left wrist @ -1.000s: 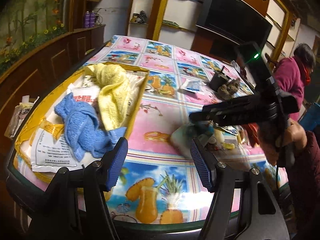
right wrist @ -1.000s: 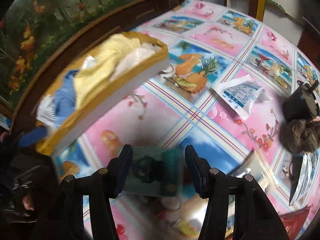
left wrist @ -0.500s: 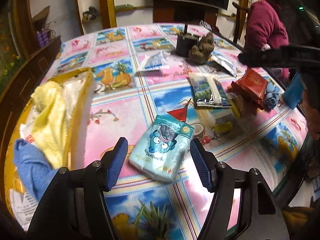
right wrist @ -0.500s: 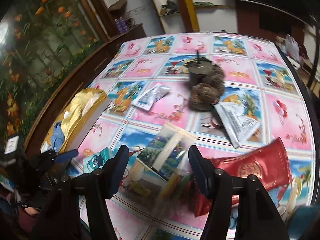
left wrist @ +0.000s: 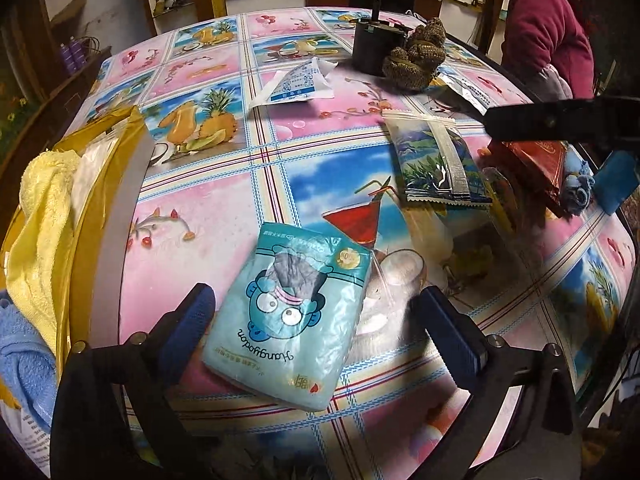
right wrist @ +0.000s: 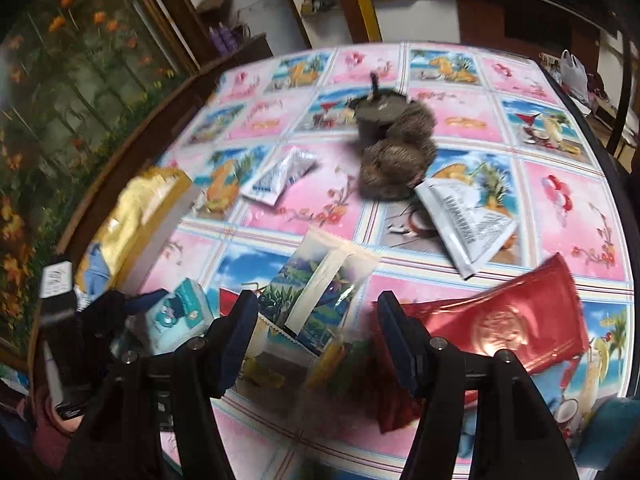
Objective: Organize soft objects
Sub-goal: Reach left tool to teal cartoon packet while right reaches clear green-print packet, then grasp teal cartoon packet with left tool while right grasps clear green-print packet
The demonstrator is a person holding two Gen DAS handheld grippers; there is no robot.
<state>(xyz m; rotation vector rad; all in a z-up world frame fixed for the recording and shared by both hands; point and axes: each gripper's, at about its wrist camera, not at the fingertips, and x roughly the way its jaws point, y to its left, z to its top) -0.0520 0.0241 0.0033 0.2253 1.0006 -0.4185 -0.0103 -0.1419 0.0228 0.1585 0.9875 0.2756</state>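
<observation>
Risk first: slippery film on the teal tissue pack (left wrist: 298,316), lying flat on the worktop (left wrist: 224,208) near its front edge, a little toward the left edge. Could slide away or spin if only one pad meets it first, because the pack lies skewed between the fingers, closer to the left pad than to the right one. Could also get pinched only by its loose wrapper and then drop on the way to the gold-lined box (left wrist: 120,184) at the left edge, where a yellow towel (left wrist: 38,216) and a blue towel (left wrist: 24,360) already lie. Box wall just beside the left finger, so a knock against it looks possible too.

Left gripper (left wrist: 316,324): jaws just opened wide, about as far as they go, standing on both sides of the tissue pack. Pads not pressing on it; nothing held.

Right gripper (right wrist: 318,334): jaws about half open, empty, hanging over the scenic-print sachet (right wrist: 320,296) near the front edge, with the red foil pouch (right wrist: 504,320) just beside the right finger. Danger here of catching both packets together, since they lie close and partly overlapped with other small wrappers below. Contact with the sachet not clear, because this view is blurred.

Farther back, a white-blue sachet (left wrist: 298,86), a white printed packet (right wrist: 466,224), a brown knitted bundle (left wrist: 416,58) touching a dark pot (left wrist: 374,44).
</observation>
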